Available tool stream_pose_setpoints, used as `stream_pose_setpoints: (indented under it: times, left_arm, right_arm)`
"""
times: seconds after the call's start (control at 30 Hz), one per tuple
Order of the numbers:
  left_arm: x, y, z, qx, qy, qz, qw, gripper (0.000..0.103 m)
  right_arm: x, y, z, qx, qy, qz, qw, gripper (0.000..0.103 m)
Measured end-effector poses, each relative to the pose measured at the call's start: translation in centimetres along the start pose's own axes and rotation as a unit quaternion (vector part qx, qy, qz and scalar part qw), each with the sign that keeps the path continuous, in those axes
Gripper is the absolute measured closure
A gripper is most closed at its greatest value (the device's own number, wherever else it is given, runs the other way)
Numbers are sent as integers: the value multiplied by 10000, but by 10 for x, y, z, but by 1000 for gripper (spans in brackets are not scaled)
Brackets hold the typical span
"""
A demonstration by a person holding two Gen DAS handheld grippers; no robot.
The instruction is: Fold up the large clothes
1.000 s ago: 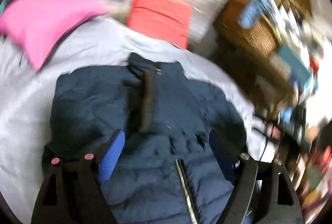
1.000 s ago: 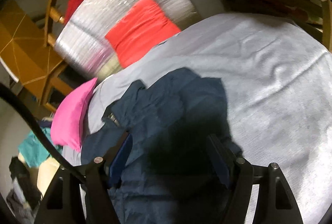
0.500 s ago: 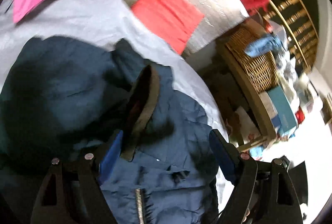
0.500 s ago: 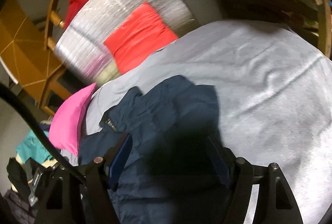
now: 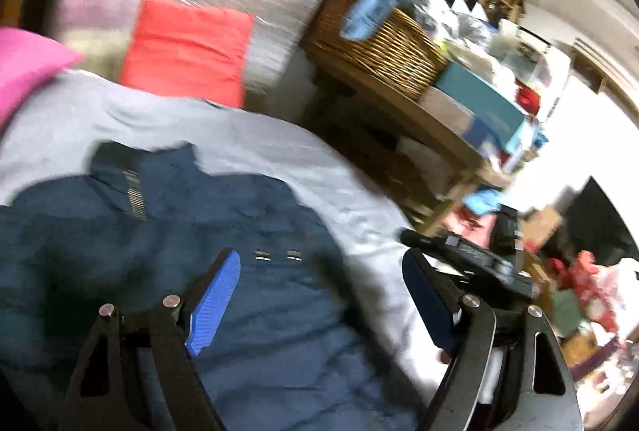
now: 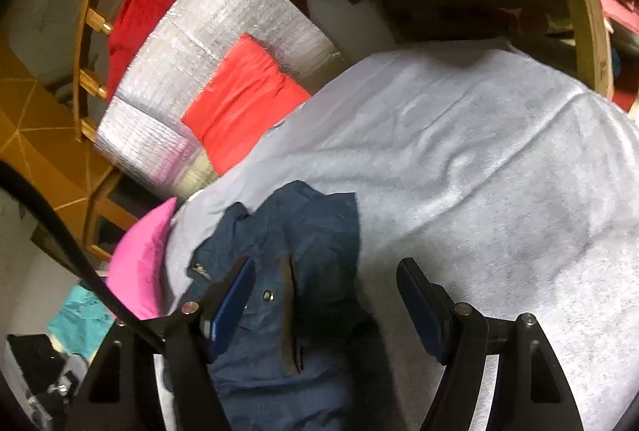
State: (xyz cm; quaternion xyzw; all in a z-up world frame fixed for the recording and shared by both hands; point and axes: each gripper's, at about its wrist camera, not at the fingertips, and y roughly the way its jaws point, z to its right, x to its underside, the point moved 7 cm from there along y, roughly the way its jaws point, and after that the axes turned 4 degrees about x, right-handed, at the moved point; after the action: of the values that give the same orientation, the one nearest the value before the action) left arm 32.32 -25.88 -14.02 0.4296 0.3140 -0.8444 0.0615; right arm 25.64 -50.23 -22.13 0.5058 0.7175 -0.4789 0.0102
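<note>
Both tongs are gaping wide, and nothing is sitting between their blue pads. Left tongs (image 5: 319, 283) are hanging over the dark blue jacket (image 5: 167, 263), with one pad above the cloth and the other pad above the pale sheet (image 5: 279, 147) beside it. Right tongs (image 6: 325, 287) are hanging over the jacket's edge (image 6: 295, 231), also half over cloth and half over sheet. That jacket is lying spread out on the sheet, with its collar pointing toward the pillows. A pink pillow (image 5: 28, 60) is resting at one corner of the sheet, and a red pillow (image 5: 187, 48) is leaning on a shiny silver roll (image 6: 207, 44) behind it. A woven basket (image 5: 379, 48) is sitting on a wooden shelf nearby, with a light blue cloth (image 5: 371, 8) hanging over its rim.
</note>
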Motion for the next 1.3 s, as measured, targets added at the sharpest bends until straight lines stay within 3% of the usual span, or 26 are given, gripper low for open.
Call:
stream_pose_setpoints:
  times: [0.07,0.13,0.2,0.23,0.33,0.47,0.53,0.6,0.7,0.87,0.93,1.0,1.1,1.17,1.23,1.27,1.3]
  left_arm:
    - [-8,-18,-33,-610,-183,167,9978,19]
    - [-11,-37,-79,-1431,-508,276,9880,19]
    - [-6,-53,-128,-2341,-893,233,9678,19]
    - [0,-64,-158,-2775,-1144,196,9537,19]
    - [19,-80,-211,-3309,-1695,-41,9283,19]
    - [42,-81,-250,-3471,-2149,-421,9119,19]
    - [54,-74,-256,-3583,-2096,-705,9070,19]
    - [65,-61,-261,-3591,-2061,-1017,9046,19]
    - [69,-62,-261,-3580,-1957,-1085,9065,19]
    - [52,-74,-242,-3379,-1661,-789,9230,19]
    - [47,-77,-236,-3327,-1534,-656,9282,19]
    - [46,-74,-239,-3346,-1487,-744,9276,19]
    - [63,-66,-256,-3490,-1665,-1123,9154,19]
    - [67,-68,-262,-3359,-1905,-1145,9153,19]
    - [61,-77,-262,-3277,-1988,-927,9190,19]
    - [56,-83,-263,-3253,-1979,-792,9213,19]
    - [52,-89,-264,-3244,-1982,-647,9227,19]
  right_arm:
    - [4,3,-6,-230,19,-106,9997,27]
    - [9,7,-14,-492,36,-286,9984,31]
    - [19,17,-25,-675,-24,-565,9961,35]
    - [22,21,-27,-700,-54,-666,9953,35]
    - [40,42,-38,-670,-163,-1096,9916,38]
    - [65,72,-38,-237,-82,-1562,9874,38]
    - [73,85,-38,-116,-61,-1656,9861,46]
    - [80,96,-46,-40,-221,-1714,9850,66]
    - [86,100,-67,38,-635,-1548,9859,82]
    - [61,69,-92,317,-1276,-333,9908,84]
    - [55,66,-89,445,-1278,-128,9907,85]
    - [57,84,-77,816,-1383,-289,9866,85]
    - [68,114,-58,972,-1103,-811,9858,85]
    - [66,112,-56,791,-895,-903,9887,83]
    - [56,99,-54,463,-679,-876,9928,81]
    - [48,89,-52,278,-574,-800,9948,72]
    - [42,82,-50,195,-502,-730,9959,45]
